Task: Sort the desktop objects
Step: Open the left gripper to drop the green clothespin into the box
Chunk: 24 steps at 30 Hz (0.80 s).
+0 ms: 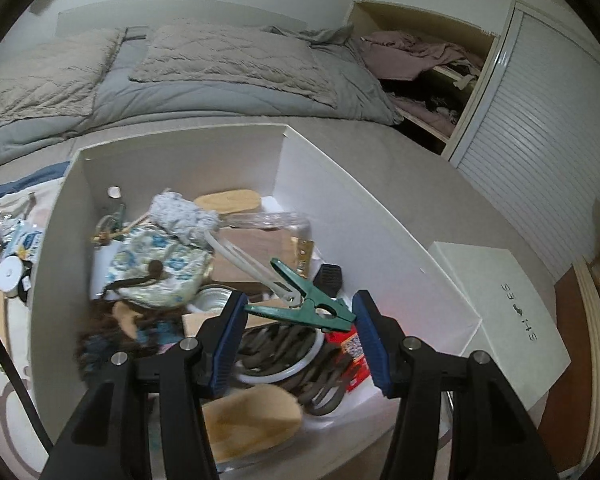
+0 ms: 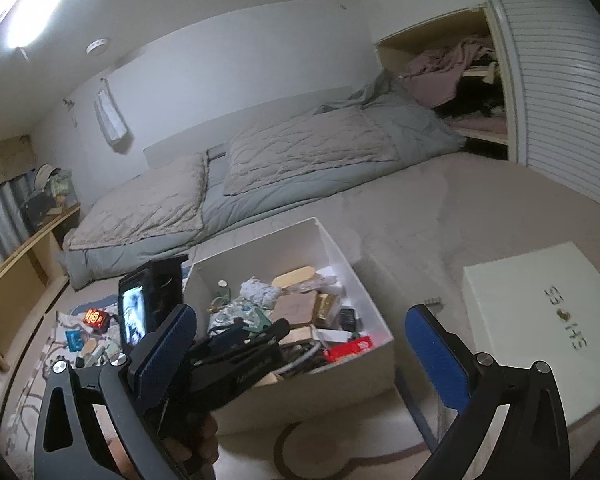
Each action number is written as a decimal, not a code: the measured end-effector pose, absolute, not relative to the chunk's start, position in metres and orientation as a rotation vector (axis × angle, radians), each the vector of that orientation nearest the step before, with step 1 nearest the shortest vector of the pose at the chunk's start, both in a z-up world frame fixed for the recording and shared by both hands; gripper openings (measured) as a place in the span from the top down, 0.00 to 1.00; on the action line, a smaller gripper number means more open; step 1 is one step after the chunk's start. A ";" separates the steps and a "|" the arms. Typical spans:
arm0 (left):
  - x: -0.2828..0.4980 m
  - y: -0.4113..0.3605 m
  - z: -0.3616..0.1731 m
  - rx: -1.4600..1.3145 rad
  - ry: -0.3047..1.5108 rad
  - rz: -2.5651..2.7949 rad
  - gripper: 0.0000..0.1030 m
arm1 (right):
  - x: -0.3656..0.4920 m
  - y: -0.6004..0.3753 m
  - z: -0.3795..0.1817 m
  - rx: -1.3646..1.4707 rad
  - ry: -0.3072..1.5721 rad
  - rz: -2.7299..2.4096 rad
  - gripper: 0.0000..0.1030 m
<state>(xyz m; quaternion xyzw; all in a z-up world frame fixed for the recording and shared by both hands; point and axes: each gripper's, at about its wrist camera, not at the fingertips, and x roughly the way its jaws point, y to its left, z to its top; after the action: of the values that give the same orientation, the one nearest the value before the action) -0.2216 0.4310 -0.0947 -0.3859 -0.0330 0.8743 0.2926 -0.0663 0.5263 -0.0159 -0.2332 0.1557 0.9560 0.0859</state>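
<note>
Between the blue pads of my left gripper (image 1: 300, 322), low in the centre of the left wrist view, sits a green plastic spring clamp (image 1: 305, 303). The pads press on its two ends and the jaws stand only partly apart. A white looped cord (image 1: 247, 260) hangs from the clamp's mouth and runs up towards the middle of the frame.

Beneath the clamp lies an open white cardboard box (image 1: 374, 220), filling the middle of the view and crowded with clutter. At its left is a floral fabric pouch (image 1: 160, 270) with blue flowers; above that, a grey knitted cloth (image 1: 184, 216). A tan wooden oval piece (image 1: 230, 200) rests near the far wall. A coil of dark grey cable (image 1: 284, 350) and a red packet (image 1: 350, 354) lie at the lower middle.

At the right edge of the frame sits a closed white shoe box (image 1: 504, 300) with lettering on its lid, just beside the open box. A bed with grey quilted bedding (image 1: 200, 64) fills the top.

In the right wrist view, my right gripper (image 2: 300, 344) spans the lower frame, its jaws wide apart with nothing between the pads. The black body of my left gripper appears at lower left, over the open box.
</note>
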 end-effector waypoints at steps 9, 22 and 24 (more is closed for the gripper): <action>-0.220 0.460 -0.099 -1.043 -0.042 2.286 0.47 | -0.049 0.538 -0.023 -0.680 0.508 2.784 0.00; -0.211 0.474 -0.093 -1.025 0.008 2.263 0.09 | -0.045 0.537 -0.023 -0.670 0.508 2.780 0.00; -0.209 0.472 -0.093 -1.022 0.011 2.263 0.09 | -0.045 0.537 -0.023 -0.670 0.501 2.781 0.00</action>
<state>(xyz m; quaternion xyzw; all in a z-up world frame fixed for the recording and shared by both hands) -0.2086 0.4722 -0.0925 -0.3895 0.0044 0.8625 0.3232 -0.0452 0.5368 -0.0234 -0.2292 0.1713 0.9508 0.1185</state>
